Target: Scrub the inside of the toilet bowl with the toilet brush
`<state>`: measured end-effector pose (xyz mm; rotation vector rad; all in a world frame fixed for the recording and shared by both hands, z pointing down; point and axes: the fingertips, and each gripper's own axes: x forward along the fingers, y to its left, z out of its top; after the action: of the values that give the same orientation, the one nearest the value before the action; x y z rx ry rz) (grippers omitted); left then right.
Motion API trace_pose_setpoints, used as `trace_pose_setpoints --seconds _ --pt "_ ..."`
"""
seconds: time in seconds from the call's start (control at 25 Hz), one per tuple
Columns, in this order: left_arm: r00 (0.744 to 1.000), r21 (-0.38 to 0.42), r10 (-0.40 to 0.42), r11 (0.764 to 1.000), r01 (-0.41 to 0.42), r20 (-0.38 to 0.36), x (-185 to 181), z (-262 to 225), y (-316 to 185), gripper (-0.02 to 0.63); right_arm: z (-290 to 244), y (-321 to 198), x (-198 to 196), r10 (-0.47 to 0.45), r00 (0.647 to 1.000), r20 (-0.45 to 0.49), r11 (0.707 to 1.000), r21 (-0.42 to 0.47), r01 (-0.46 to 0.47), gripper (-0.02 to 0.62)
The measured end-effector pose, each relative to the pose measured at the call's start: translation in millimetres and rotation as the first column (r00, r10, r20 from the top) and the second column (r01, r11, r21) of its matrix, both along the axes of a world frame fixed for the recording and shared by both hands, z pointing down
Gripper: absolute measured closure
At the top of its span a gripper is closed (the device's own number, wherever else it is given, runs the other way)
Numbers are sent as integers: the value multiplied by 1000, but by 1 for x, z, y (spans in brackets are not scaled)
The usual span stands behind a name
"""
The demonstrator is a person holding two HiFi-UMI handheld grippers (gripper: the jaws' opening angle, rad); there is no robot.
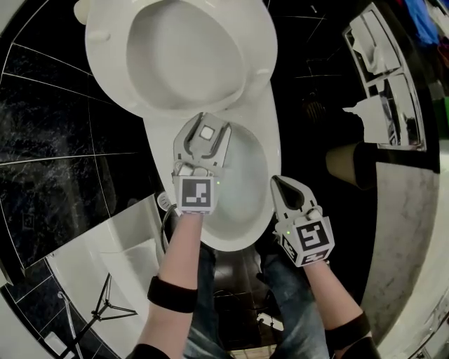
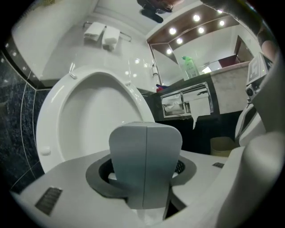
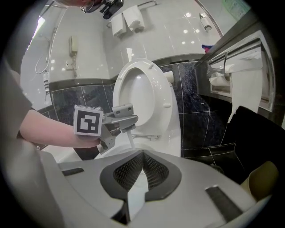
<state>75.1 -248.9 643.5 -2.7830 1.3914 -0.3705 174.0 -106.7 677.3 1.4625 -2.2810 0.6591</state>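
My left gripper, jaws half apart, is clamping the toilet brush high on its stiff, light handle over the toilet bowl; its head is probably dipping inside. My right gripper is hanging closed, empty.

I am finding no word, number or brand name clear enough to read. My left gripper is carrying a cube showing only a black-and-white square pattern, and my right gripper is carrying a second cube with another. A pale green notice high on the wall is showing print too small to read.
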Motion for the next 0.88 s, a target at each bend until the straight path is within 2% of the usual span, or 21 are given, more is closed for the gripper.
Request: trace_pose_setpoints --seconds 0.2,0.4,0.6,0.88 --pt "997 13 9 1000 -8 -74 37 -11 -4 370 -1 2 15 21 1000 0 1000 0 -21 589" --pt "987 -17 16 1000 -19 -158 70 -14 7 370 -6 4 31 40 999 2 999 12 -40 589" --pt "980 -44 60 997 -70 -192 94 -11 35 370 -8 9 48 68 998 3 998 8 -68 589" --pt "974 -90 105 988 -125 -203 99 -10 91 370 -14 18 52 74 997 9 997 4 -74 589"
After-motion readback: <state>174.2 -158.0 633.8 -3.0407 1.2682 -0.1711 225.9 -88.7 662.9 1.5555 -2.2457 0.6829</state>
